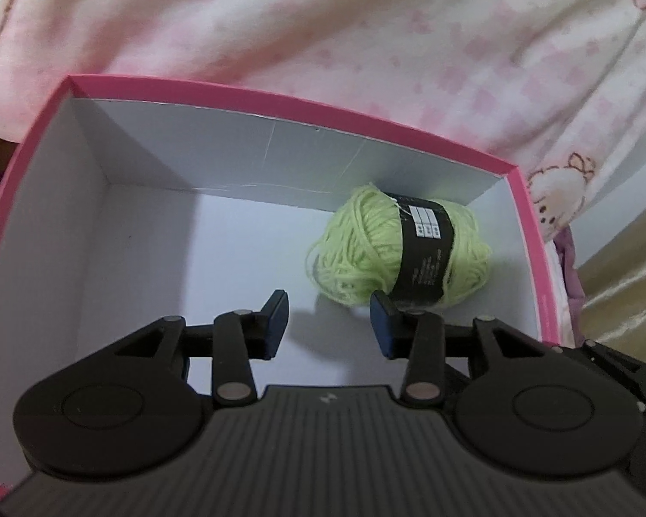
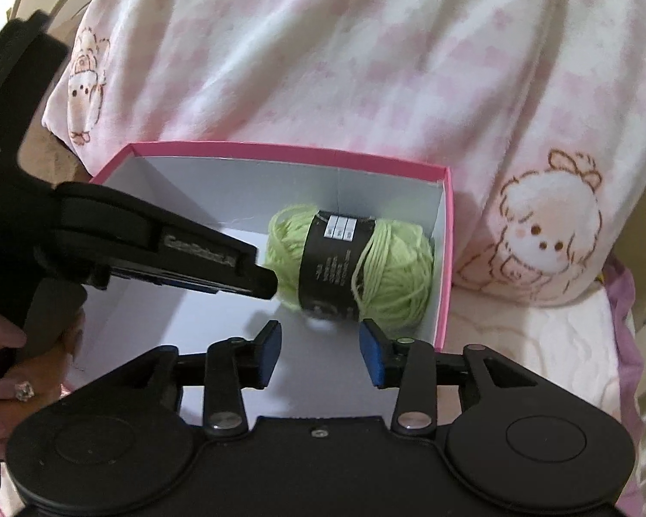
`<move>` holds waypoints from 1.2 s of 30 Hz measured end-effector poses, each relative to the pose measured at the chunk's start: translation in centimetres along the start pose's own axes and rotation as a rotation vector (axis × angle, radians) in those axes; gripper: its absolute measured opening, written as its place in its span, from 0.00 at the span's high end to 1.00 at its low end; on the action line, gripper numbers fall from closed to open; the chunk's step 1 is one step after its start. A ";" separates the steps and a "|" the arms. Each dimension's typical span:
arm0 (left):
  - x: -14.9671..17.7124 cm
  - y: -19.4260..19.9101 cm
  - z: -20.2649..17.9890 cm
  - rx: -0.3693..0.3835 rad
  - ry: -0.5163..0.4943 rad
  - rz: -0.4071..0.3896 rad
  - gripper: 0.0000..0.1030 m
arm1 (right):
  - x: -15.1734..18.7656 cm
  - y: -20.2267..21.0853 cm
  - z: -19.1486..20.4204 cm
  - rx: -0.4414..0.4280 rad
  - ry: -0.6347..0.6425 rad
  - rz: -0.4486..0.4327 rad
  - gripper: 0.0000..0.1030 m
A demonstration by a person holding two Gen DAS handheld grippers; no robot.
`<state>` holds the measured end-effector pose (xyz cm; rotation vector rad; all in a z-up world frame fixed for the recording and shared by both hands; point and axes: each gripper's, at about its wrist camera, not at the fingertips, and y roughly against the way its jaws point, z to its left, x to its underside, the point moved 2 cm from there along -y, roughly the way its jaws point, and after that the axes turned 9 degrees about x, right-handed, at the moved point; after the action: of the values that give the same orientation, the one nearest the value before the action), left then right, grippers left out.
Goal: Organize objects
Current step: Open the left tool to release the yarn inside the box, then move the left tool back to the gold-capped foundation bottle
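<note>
In pink box [image 2: 447,258]: green yarn ball [image 2: 392,275]; both tools [image 1: 329,323] [image 2: 321,351] apart, empty.

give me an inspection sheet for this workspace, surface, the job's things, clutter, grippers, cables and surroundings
Surface: pink patterned bedding under the box.
Job's things: green yarn with a black label lies in the box, near its far right corner. The box is pink outside, white inside, lid off, otherwise bare.
Clutter: nothing seen.
Grippers: left gripper open, nothing between its pads, over the box floor beside the yarn. Right gripper open, nothing between its pads, at the box's near edge. A hand with a ring holds the left gripper's handle.
Cables: nothing seen.
Surroundings: pink-and-white blanket with cartoon animals behind the box; a purple frill at the right.
</note>
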<state>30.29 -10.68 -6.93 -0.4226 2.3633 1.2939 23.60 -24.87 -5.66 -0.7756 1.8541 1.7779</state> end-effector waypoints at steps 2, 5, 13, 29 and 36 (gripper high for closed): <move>0.6 1.1 -0.2 0.008 -0.004 0.017 0.60 | -0.3 0.3 0.0 -0.017 -0.021 0.014 0.55; 1.2 3.8 -0.7 0.011 -0.022 0.017 0.57 | 0.0 2.4 -0.7 -0.025 -0.037 0.016 0.47; 2.5 13.8 -3.0 -0.004 -0.188 -0.015 0.44 | 1.2 10.9 0.5 -0.064 -0.027 -0.034 0.33; 10.1 23.8 -2.0 -0.038 -0.284 0.132 0.24 | 6.1 22.0 7.0 -0.243 0.130 -0.018 0.23; 13.7 20.6 1.7 -0.024 -0.240 0.215 0.25 | 10.3 19.3 10.8 -0.285 0.157 0.084 0.23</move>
<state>9.55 0.65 0.45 -0.0157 2.2379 1.3819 2.44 -14.84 1.06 -0.9789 1.7730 2.1208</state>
